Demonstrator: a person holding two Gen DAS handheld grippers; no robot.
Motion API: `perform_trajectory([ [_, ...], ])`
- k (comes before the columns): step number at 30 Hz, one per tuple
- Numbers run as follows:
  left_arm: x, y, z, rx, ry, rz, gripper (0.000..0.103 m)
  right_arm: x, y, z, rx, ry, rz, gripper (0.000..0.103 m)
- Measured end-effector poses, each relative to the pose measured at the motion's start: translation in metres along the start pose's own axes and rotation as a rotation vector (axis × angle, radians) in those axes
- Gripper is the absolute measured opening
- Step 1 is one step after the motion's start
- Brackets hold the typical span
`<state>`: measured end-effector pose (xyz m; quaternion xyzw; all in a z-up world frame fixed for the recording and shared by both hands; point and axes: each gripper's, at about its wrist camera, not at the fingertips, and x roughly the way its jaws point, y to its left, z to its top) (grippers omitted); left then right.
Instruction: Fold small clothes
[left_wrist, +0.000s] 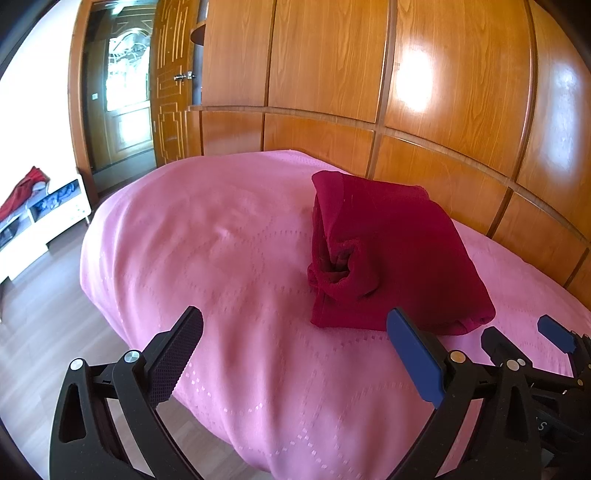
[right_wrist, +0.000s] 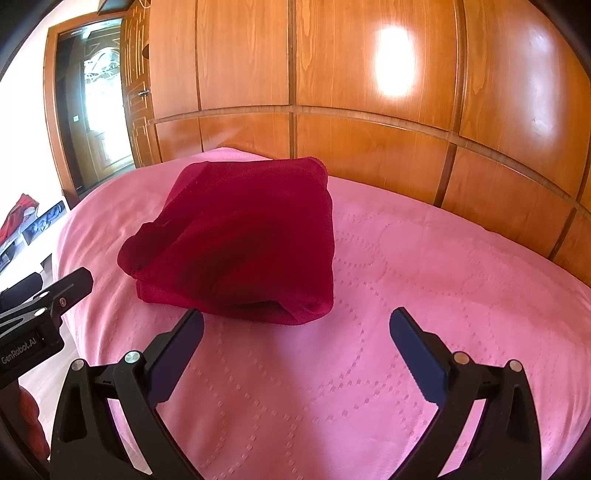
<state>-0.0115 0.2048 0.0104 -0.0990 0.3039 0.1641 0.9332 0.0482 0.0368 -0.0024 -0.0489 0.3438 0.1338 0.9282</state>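
Observation:
A dark red garment (left_wrist: 391, 251) lies folded into a compact bundle on the pink bedspread (left_wrist: 221, 266), a rolled cuff showing at its front. My left gripper (left_wrist: 295, 325) is open, just short of the bundle's near left corner, holding nothing. In the right wrist view the same red garment (right_wrist: 243, 236) sits ahead and slightly left. My right gripper (right_wrist: 295, 321) is open too, its fingertips just in front of the bundle's near edge. The right gripper (left_wrist: 524, 336) also shows at the lower right of the left wrist view, and the left gripper (right_wrist: 70, 291) at the left edge of the right wrist view.
A glossy wooden panelled wall (right_wrist: 369, 122) runs behind the bed. A doorway (left_wrist: 122, 96) opens at the far left. A low white cabinet (left_wrist: 40, 218) with red cloth on top stands on the wood floor (left_wrist: 48, 332) left of the bed.

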Motion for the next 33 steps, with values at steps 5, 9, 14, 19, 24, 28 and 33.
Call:
perform_trajectory([
  [5,0.0,0.0,0.0,0.001,0.0,0.001,0.099,0.0,0.001,0.0,0.001,-0.001,-0.002,0.1],
  [9,-0.001,0.0,-0.001,0.001,-0.001,0.002,0.099,0.0,0.001,0.0,0.002,-0.002,-0.001,0.1],
  [14,-0.002,0.001,-0.001,0.0,-0.006,0.0,0.099,0.001,0.002,0.0,0.0,-0.002,-0.001,0.1],
  [19,-0.001,0.002,-0.001,0.0,-0.014,0.005,0.099,0.002,0.003,-0.001,-0.003,0.0,-0.002,0.1],
  [24,-0.004,0.002,-0.001,-0.001,-0.02,0.01,0.099,0.0,0.001,-0.001,-0.001,-0.002,0.0,0.1],
  [28,0.0,0.005,0.002,-0.02,0.005,0.013,0.099,-0.006,-0.018,-0.001,0.012,-0.002,0.002,0.1],
  [33,0.004,0.01,0.003,-0.028,0.01,0.027,0.099,-0.021,-0.103,-0.008,0.149,0.034,-0.099,0.1],
])
